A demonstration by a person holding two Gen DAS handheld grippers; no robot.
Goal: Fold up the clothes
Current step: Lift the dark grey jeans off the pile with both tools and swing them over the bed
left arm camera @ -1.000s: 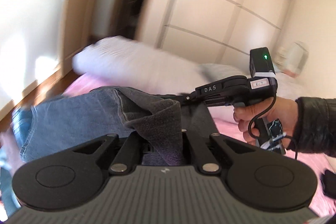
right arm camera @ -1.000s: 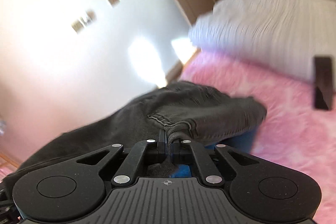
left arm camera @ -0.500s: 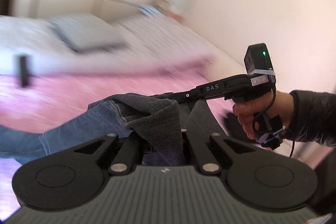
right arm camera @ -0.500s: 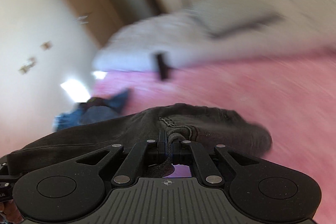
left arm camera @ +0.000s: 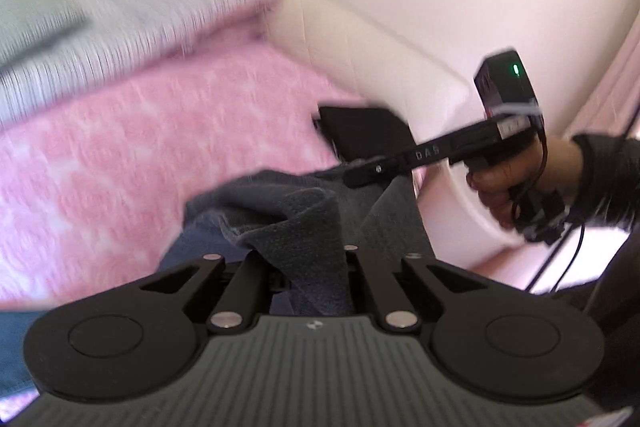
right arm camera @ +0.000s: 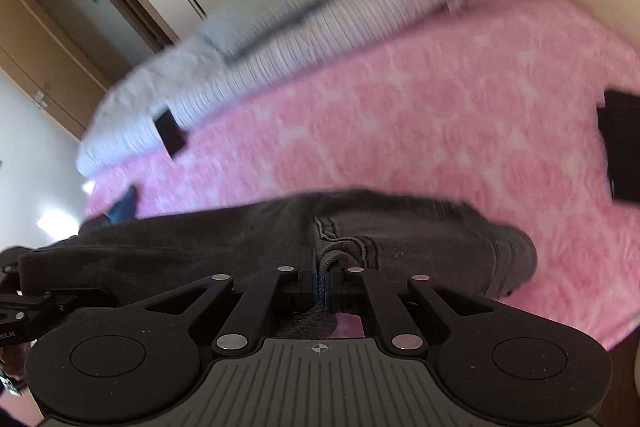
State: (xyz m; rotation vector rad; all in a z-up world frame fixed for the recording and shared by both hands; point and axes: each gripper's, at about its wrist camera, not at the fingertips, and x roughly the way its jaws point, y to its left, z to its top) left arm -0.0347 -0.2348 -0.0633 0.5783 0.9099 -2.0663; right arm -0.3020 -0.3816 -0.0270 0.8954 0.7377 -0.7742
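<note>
A pair of dark grey jeans (right arm camera: 400,231) hangs stretched between my two grippers above the pink blanket (right arm camera: 440,115). In the right wrist view my right gripper (right arm camera: 326,281) is shut on a seamed edge of the jeans. The left wrist view has my left gripper (left arm camera: 310,263) shut on a fold of the same grey denim (left arm camera: 308,223), which hides its fingertips. In that view a person's hand holds the right gripper (left arm camera: 354,180) a little ahead and to the right, clamped on the cloth. The left gripper's body (right arm camera: 24,301) pokes in at the right wrist view's left edge.
A folded black garment (left arm camera: 360,131) lies on the blanket near the white bed frame and wall (left arm camera: 400,39). White pillows (right arm camera: 280,39) line the blanket's far side, with a small black slab (right arm camera: 170,131) by them. Blue jeans (right arm camera: 122,209) lie far left. A wardrobe and door stand behind.
Both grippers have swung the grey jeans across the bed, away from the door side and the blue jeans toward the wall and the black folded garment. Both grips have held.
</note>
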